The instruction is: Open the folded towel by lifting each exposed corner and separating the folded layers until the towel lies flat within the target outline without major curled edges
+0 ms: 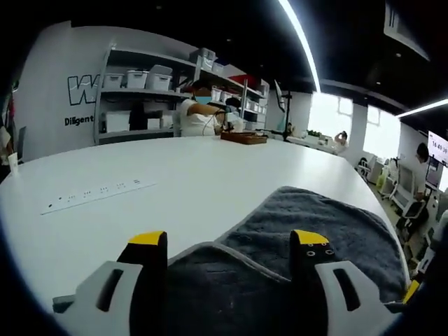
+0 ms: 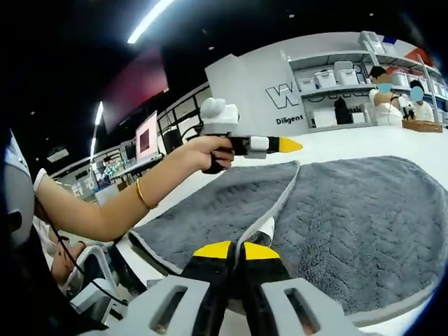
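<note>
1. The grey towel (image 2: 336, 217) is lying spread on the white table (image 1: 175, 182), one flap folded over along a pale seam.
2. The right gripper (image 2: 236, 250) is pinching the towel's edge with its jaws closed together.
3. The left gripper (image 1: 229, 241) is hovering over the towel, jaws wide apart, holding nothing.

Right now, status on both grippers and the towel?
Left gripper open above the towel. Right gripper shut on towel edge. Towel partly unfolded, one flap not yet flat. Nothing in the way.
</note>
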Tool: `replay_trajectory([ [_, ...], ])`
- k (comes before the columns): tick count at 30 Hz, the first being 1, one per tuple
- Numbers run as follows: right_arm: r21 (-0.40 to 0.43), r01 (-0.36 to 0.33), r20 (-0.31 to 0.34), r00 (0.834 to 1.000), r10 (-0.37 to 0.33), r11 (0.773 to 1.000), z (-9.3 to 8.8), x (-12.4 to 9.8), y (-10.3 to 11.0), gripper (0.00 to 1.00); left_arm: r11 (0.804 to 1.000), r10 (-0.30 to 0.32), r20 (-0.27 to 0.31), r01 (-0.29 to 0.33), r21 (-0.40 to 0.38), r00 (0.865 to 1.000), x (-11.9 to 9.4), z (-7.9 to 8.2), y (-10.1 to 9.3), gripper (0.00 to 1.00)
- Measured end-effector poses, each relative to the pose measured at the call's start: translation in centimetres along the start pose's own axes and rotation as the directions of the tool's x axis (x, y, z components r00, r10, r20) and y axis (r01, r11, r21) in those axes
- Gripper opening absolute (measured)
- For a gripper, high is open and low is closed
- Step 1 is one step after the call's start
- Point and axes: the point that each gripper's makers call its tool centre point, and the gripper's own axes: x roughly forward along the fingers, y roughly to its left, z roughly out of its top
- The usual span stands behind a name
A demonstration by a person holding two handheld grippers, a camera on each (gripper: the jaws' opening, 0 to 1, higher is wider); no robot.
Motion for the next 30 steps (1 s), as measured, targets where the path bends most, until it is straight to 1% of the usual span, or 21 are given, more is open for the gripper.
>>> replay_trajectory([
  [1,-0.010,-0.006,0.010,1.000,0.007,1.000,0.3,0.1,0.2,0.00,1.000,0.005,0.000,-0.005,0.000,1.000,0.0,0.0,0.1,0.69],
  [4,-0.082,-0.018,0.014,1.000,0.019,0.996,0.7,0.6,0.9,0.00,1.000,0.010,0.002,-0.010,-0.006,1.000,-0.1,0.1,0.3,0.69],
  [7,-0.104,-0.038,0.012,0.999,0.039,0.994,1.0,1.3,1.7,0.00,0.999,-0.009,-0.001,0.009,-0.040,1.000,-0.1,0.0,0.0,0.69],
  [14,-0.167,-0.092,0.005,0.996,0.094,0.982,1.4,2.4,3.7,0.00,0.999,-0.019,-0.017,0.018,-0.034,1.000,0.1,-0.3,-0.4,0.67],
  [15,-0.180,-0.114,0.004,0.993,0.117,0.977,1.4,2.6,4.4,0.00,0.999,-0.021,-0.020,0.021,-0.031,1.000,0.2,-0.5,-0.6,0.66],
  [17,-0.204,-0.133,0.003,0.991,0.137,0.970,1.4,2.8,5.1,0.00,1.000,-0.022,-0.029,0.022,-0.020,0.999,0.4,-0.8,-0.7,0.63],
  [21,-0.230,-0.147,-0.009,0.989,0.149,0.962,1.2,3.1,5.7,0.00,0.999,-0.019,-0.047,0.018,-0.033,0.999,0.5,-1.4,-0.7,0.62],
  [24,-0.238,-0.162,-0.015,0.987,0.163,0.958,1.1,3.3,6.2,0.00,0.999,0.009,-0.058,-0.011,-0.037,0.998,0.6,-1.9,-0.1,0.60],
  [26,-0.246,-0.167,-0.019,0.986,0.168,0.955,1.1,3.3,6.3,0.00,0.998,0.029,-0.055,-0.032,-0.055,0.998,0.5,-2.0,0.3,0.56],
  [28,-0.253,-0.168,-0.023,0.986,0.168,0.953,1.1,3.3,6.4,0.00,0.997,0.026,-0.050,-0.029,-0.071,0.998,0.5,-2.0,0.4,0.50],
  [29,-0.255,-0.168,-0.023,0.985,0.168,0.952,1.1,3.3,6.4,0.00,0.995,0.012,-0.050,-0.017,-0.098,0.999,0.6,-2.1,0.3,0.46],
  [30,-0.256,-0.169,-0.023,0.985,0.169,0.952,1.1,3.3,6.4,0.00,0.995,0.003,-0.049,-0.008,-0.099,0.999,0.6,-2.2,0.3,0.41],
])
